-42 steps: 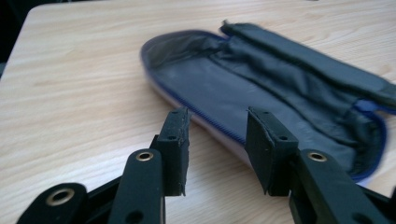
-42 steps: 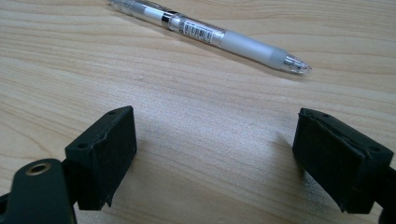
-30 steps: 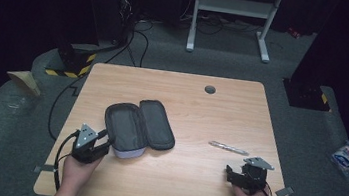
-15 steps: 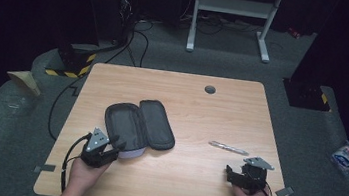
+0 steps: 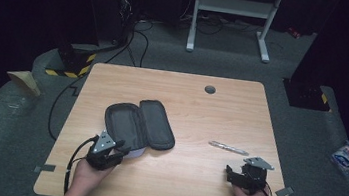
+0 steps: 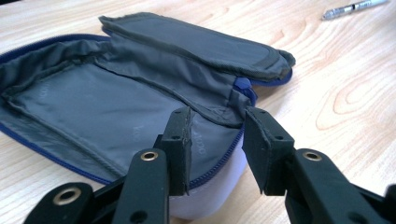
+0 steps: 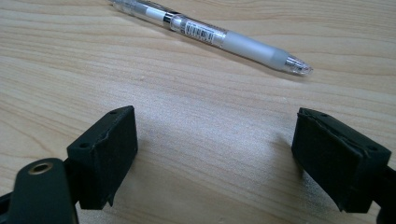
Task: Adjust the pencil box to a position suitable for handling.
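An open pencil case (image 5: 138, 126) lies left of the table's middle, with grey lining, a blue zipper and a white outer shell. My left gripper (image 5: 123, 149) is at its near end. In the left gripper view the jaws (image 6: 217, 116) straddle the case's (image 6: 116, 107) zippered rim, one pad inside and one outside. They have just been closing but stand off the fabric. A clear pen (image 5: 228, 147) with a grey grip lies to the right. My right gripper (image 5: 240, 169) rests open just short of the pen (image 7: 210, 32), with bare wood between its jaws (image 7: 215, 126).
The wooden table (image 5: 211, 112) has a round cable hole (image 5: 210, 89) near its far edge. On the floor beyond stand a white frame (image 5: 234, 7), black cables and a yellow-black striped base (image 5: 73, 63). A packet (image 5: 344, 158) lies on the floor at right.
My left hand has slid right, bringing its gripper up to the near end of the pencil case. The right hand, the pen and the case have stayed put.
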Action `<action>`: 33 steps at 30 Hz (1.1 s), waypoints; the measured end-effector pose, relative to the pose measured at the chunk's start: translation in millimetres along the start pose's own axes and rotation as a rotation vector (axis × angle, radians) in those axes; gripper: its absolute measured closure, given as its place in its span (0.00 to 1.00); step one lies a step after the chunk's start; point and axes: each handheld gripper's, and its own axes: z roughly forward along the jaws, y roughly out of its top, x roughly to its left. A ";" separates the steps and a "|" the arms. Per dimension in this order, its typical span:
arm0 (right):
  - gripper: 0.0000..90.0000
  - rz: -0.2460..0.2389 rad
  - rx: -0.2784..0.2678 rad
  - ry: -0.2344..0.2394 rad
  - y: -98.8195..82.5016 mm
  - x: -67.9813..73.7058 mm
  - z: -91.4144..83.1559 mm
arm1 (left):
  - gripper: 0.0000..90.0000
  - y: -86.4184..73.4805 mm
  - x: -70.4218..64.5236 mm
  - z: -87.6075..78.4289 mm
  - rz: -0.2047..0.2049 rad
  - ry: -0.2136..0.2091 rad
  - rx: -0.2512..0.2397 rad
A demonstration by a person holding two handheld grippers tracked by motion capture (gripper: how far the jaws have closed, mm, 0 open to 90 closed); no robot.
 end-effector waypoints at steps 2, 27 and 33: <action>0.15 -0.001 -0.001 0.000 0.0 0.0 0.0 | 0.69 -0.1 -3.2 2.5 0.018 0.002 0.015; 0.16 -0.004 -0.001 -0.002 -0.1 0.4 -0.2 | 0.89 1.1 -37.8 19.4 0.088 -0.079 0.037; 0.16 -0.007 -0.002 -0.002 0.0 0.3 -0.1 | 0.90 6.5 -68.9 26.6 0.143 -0.134 0.012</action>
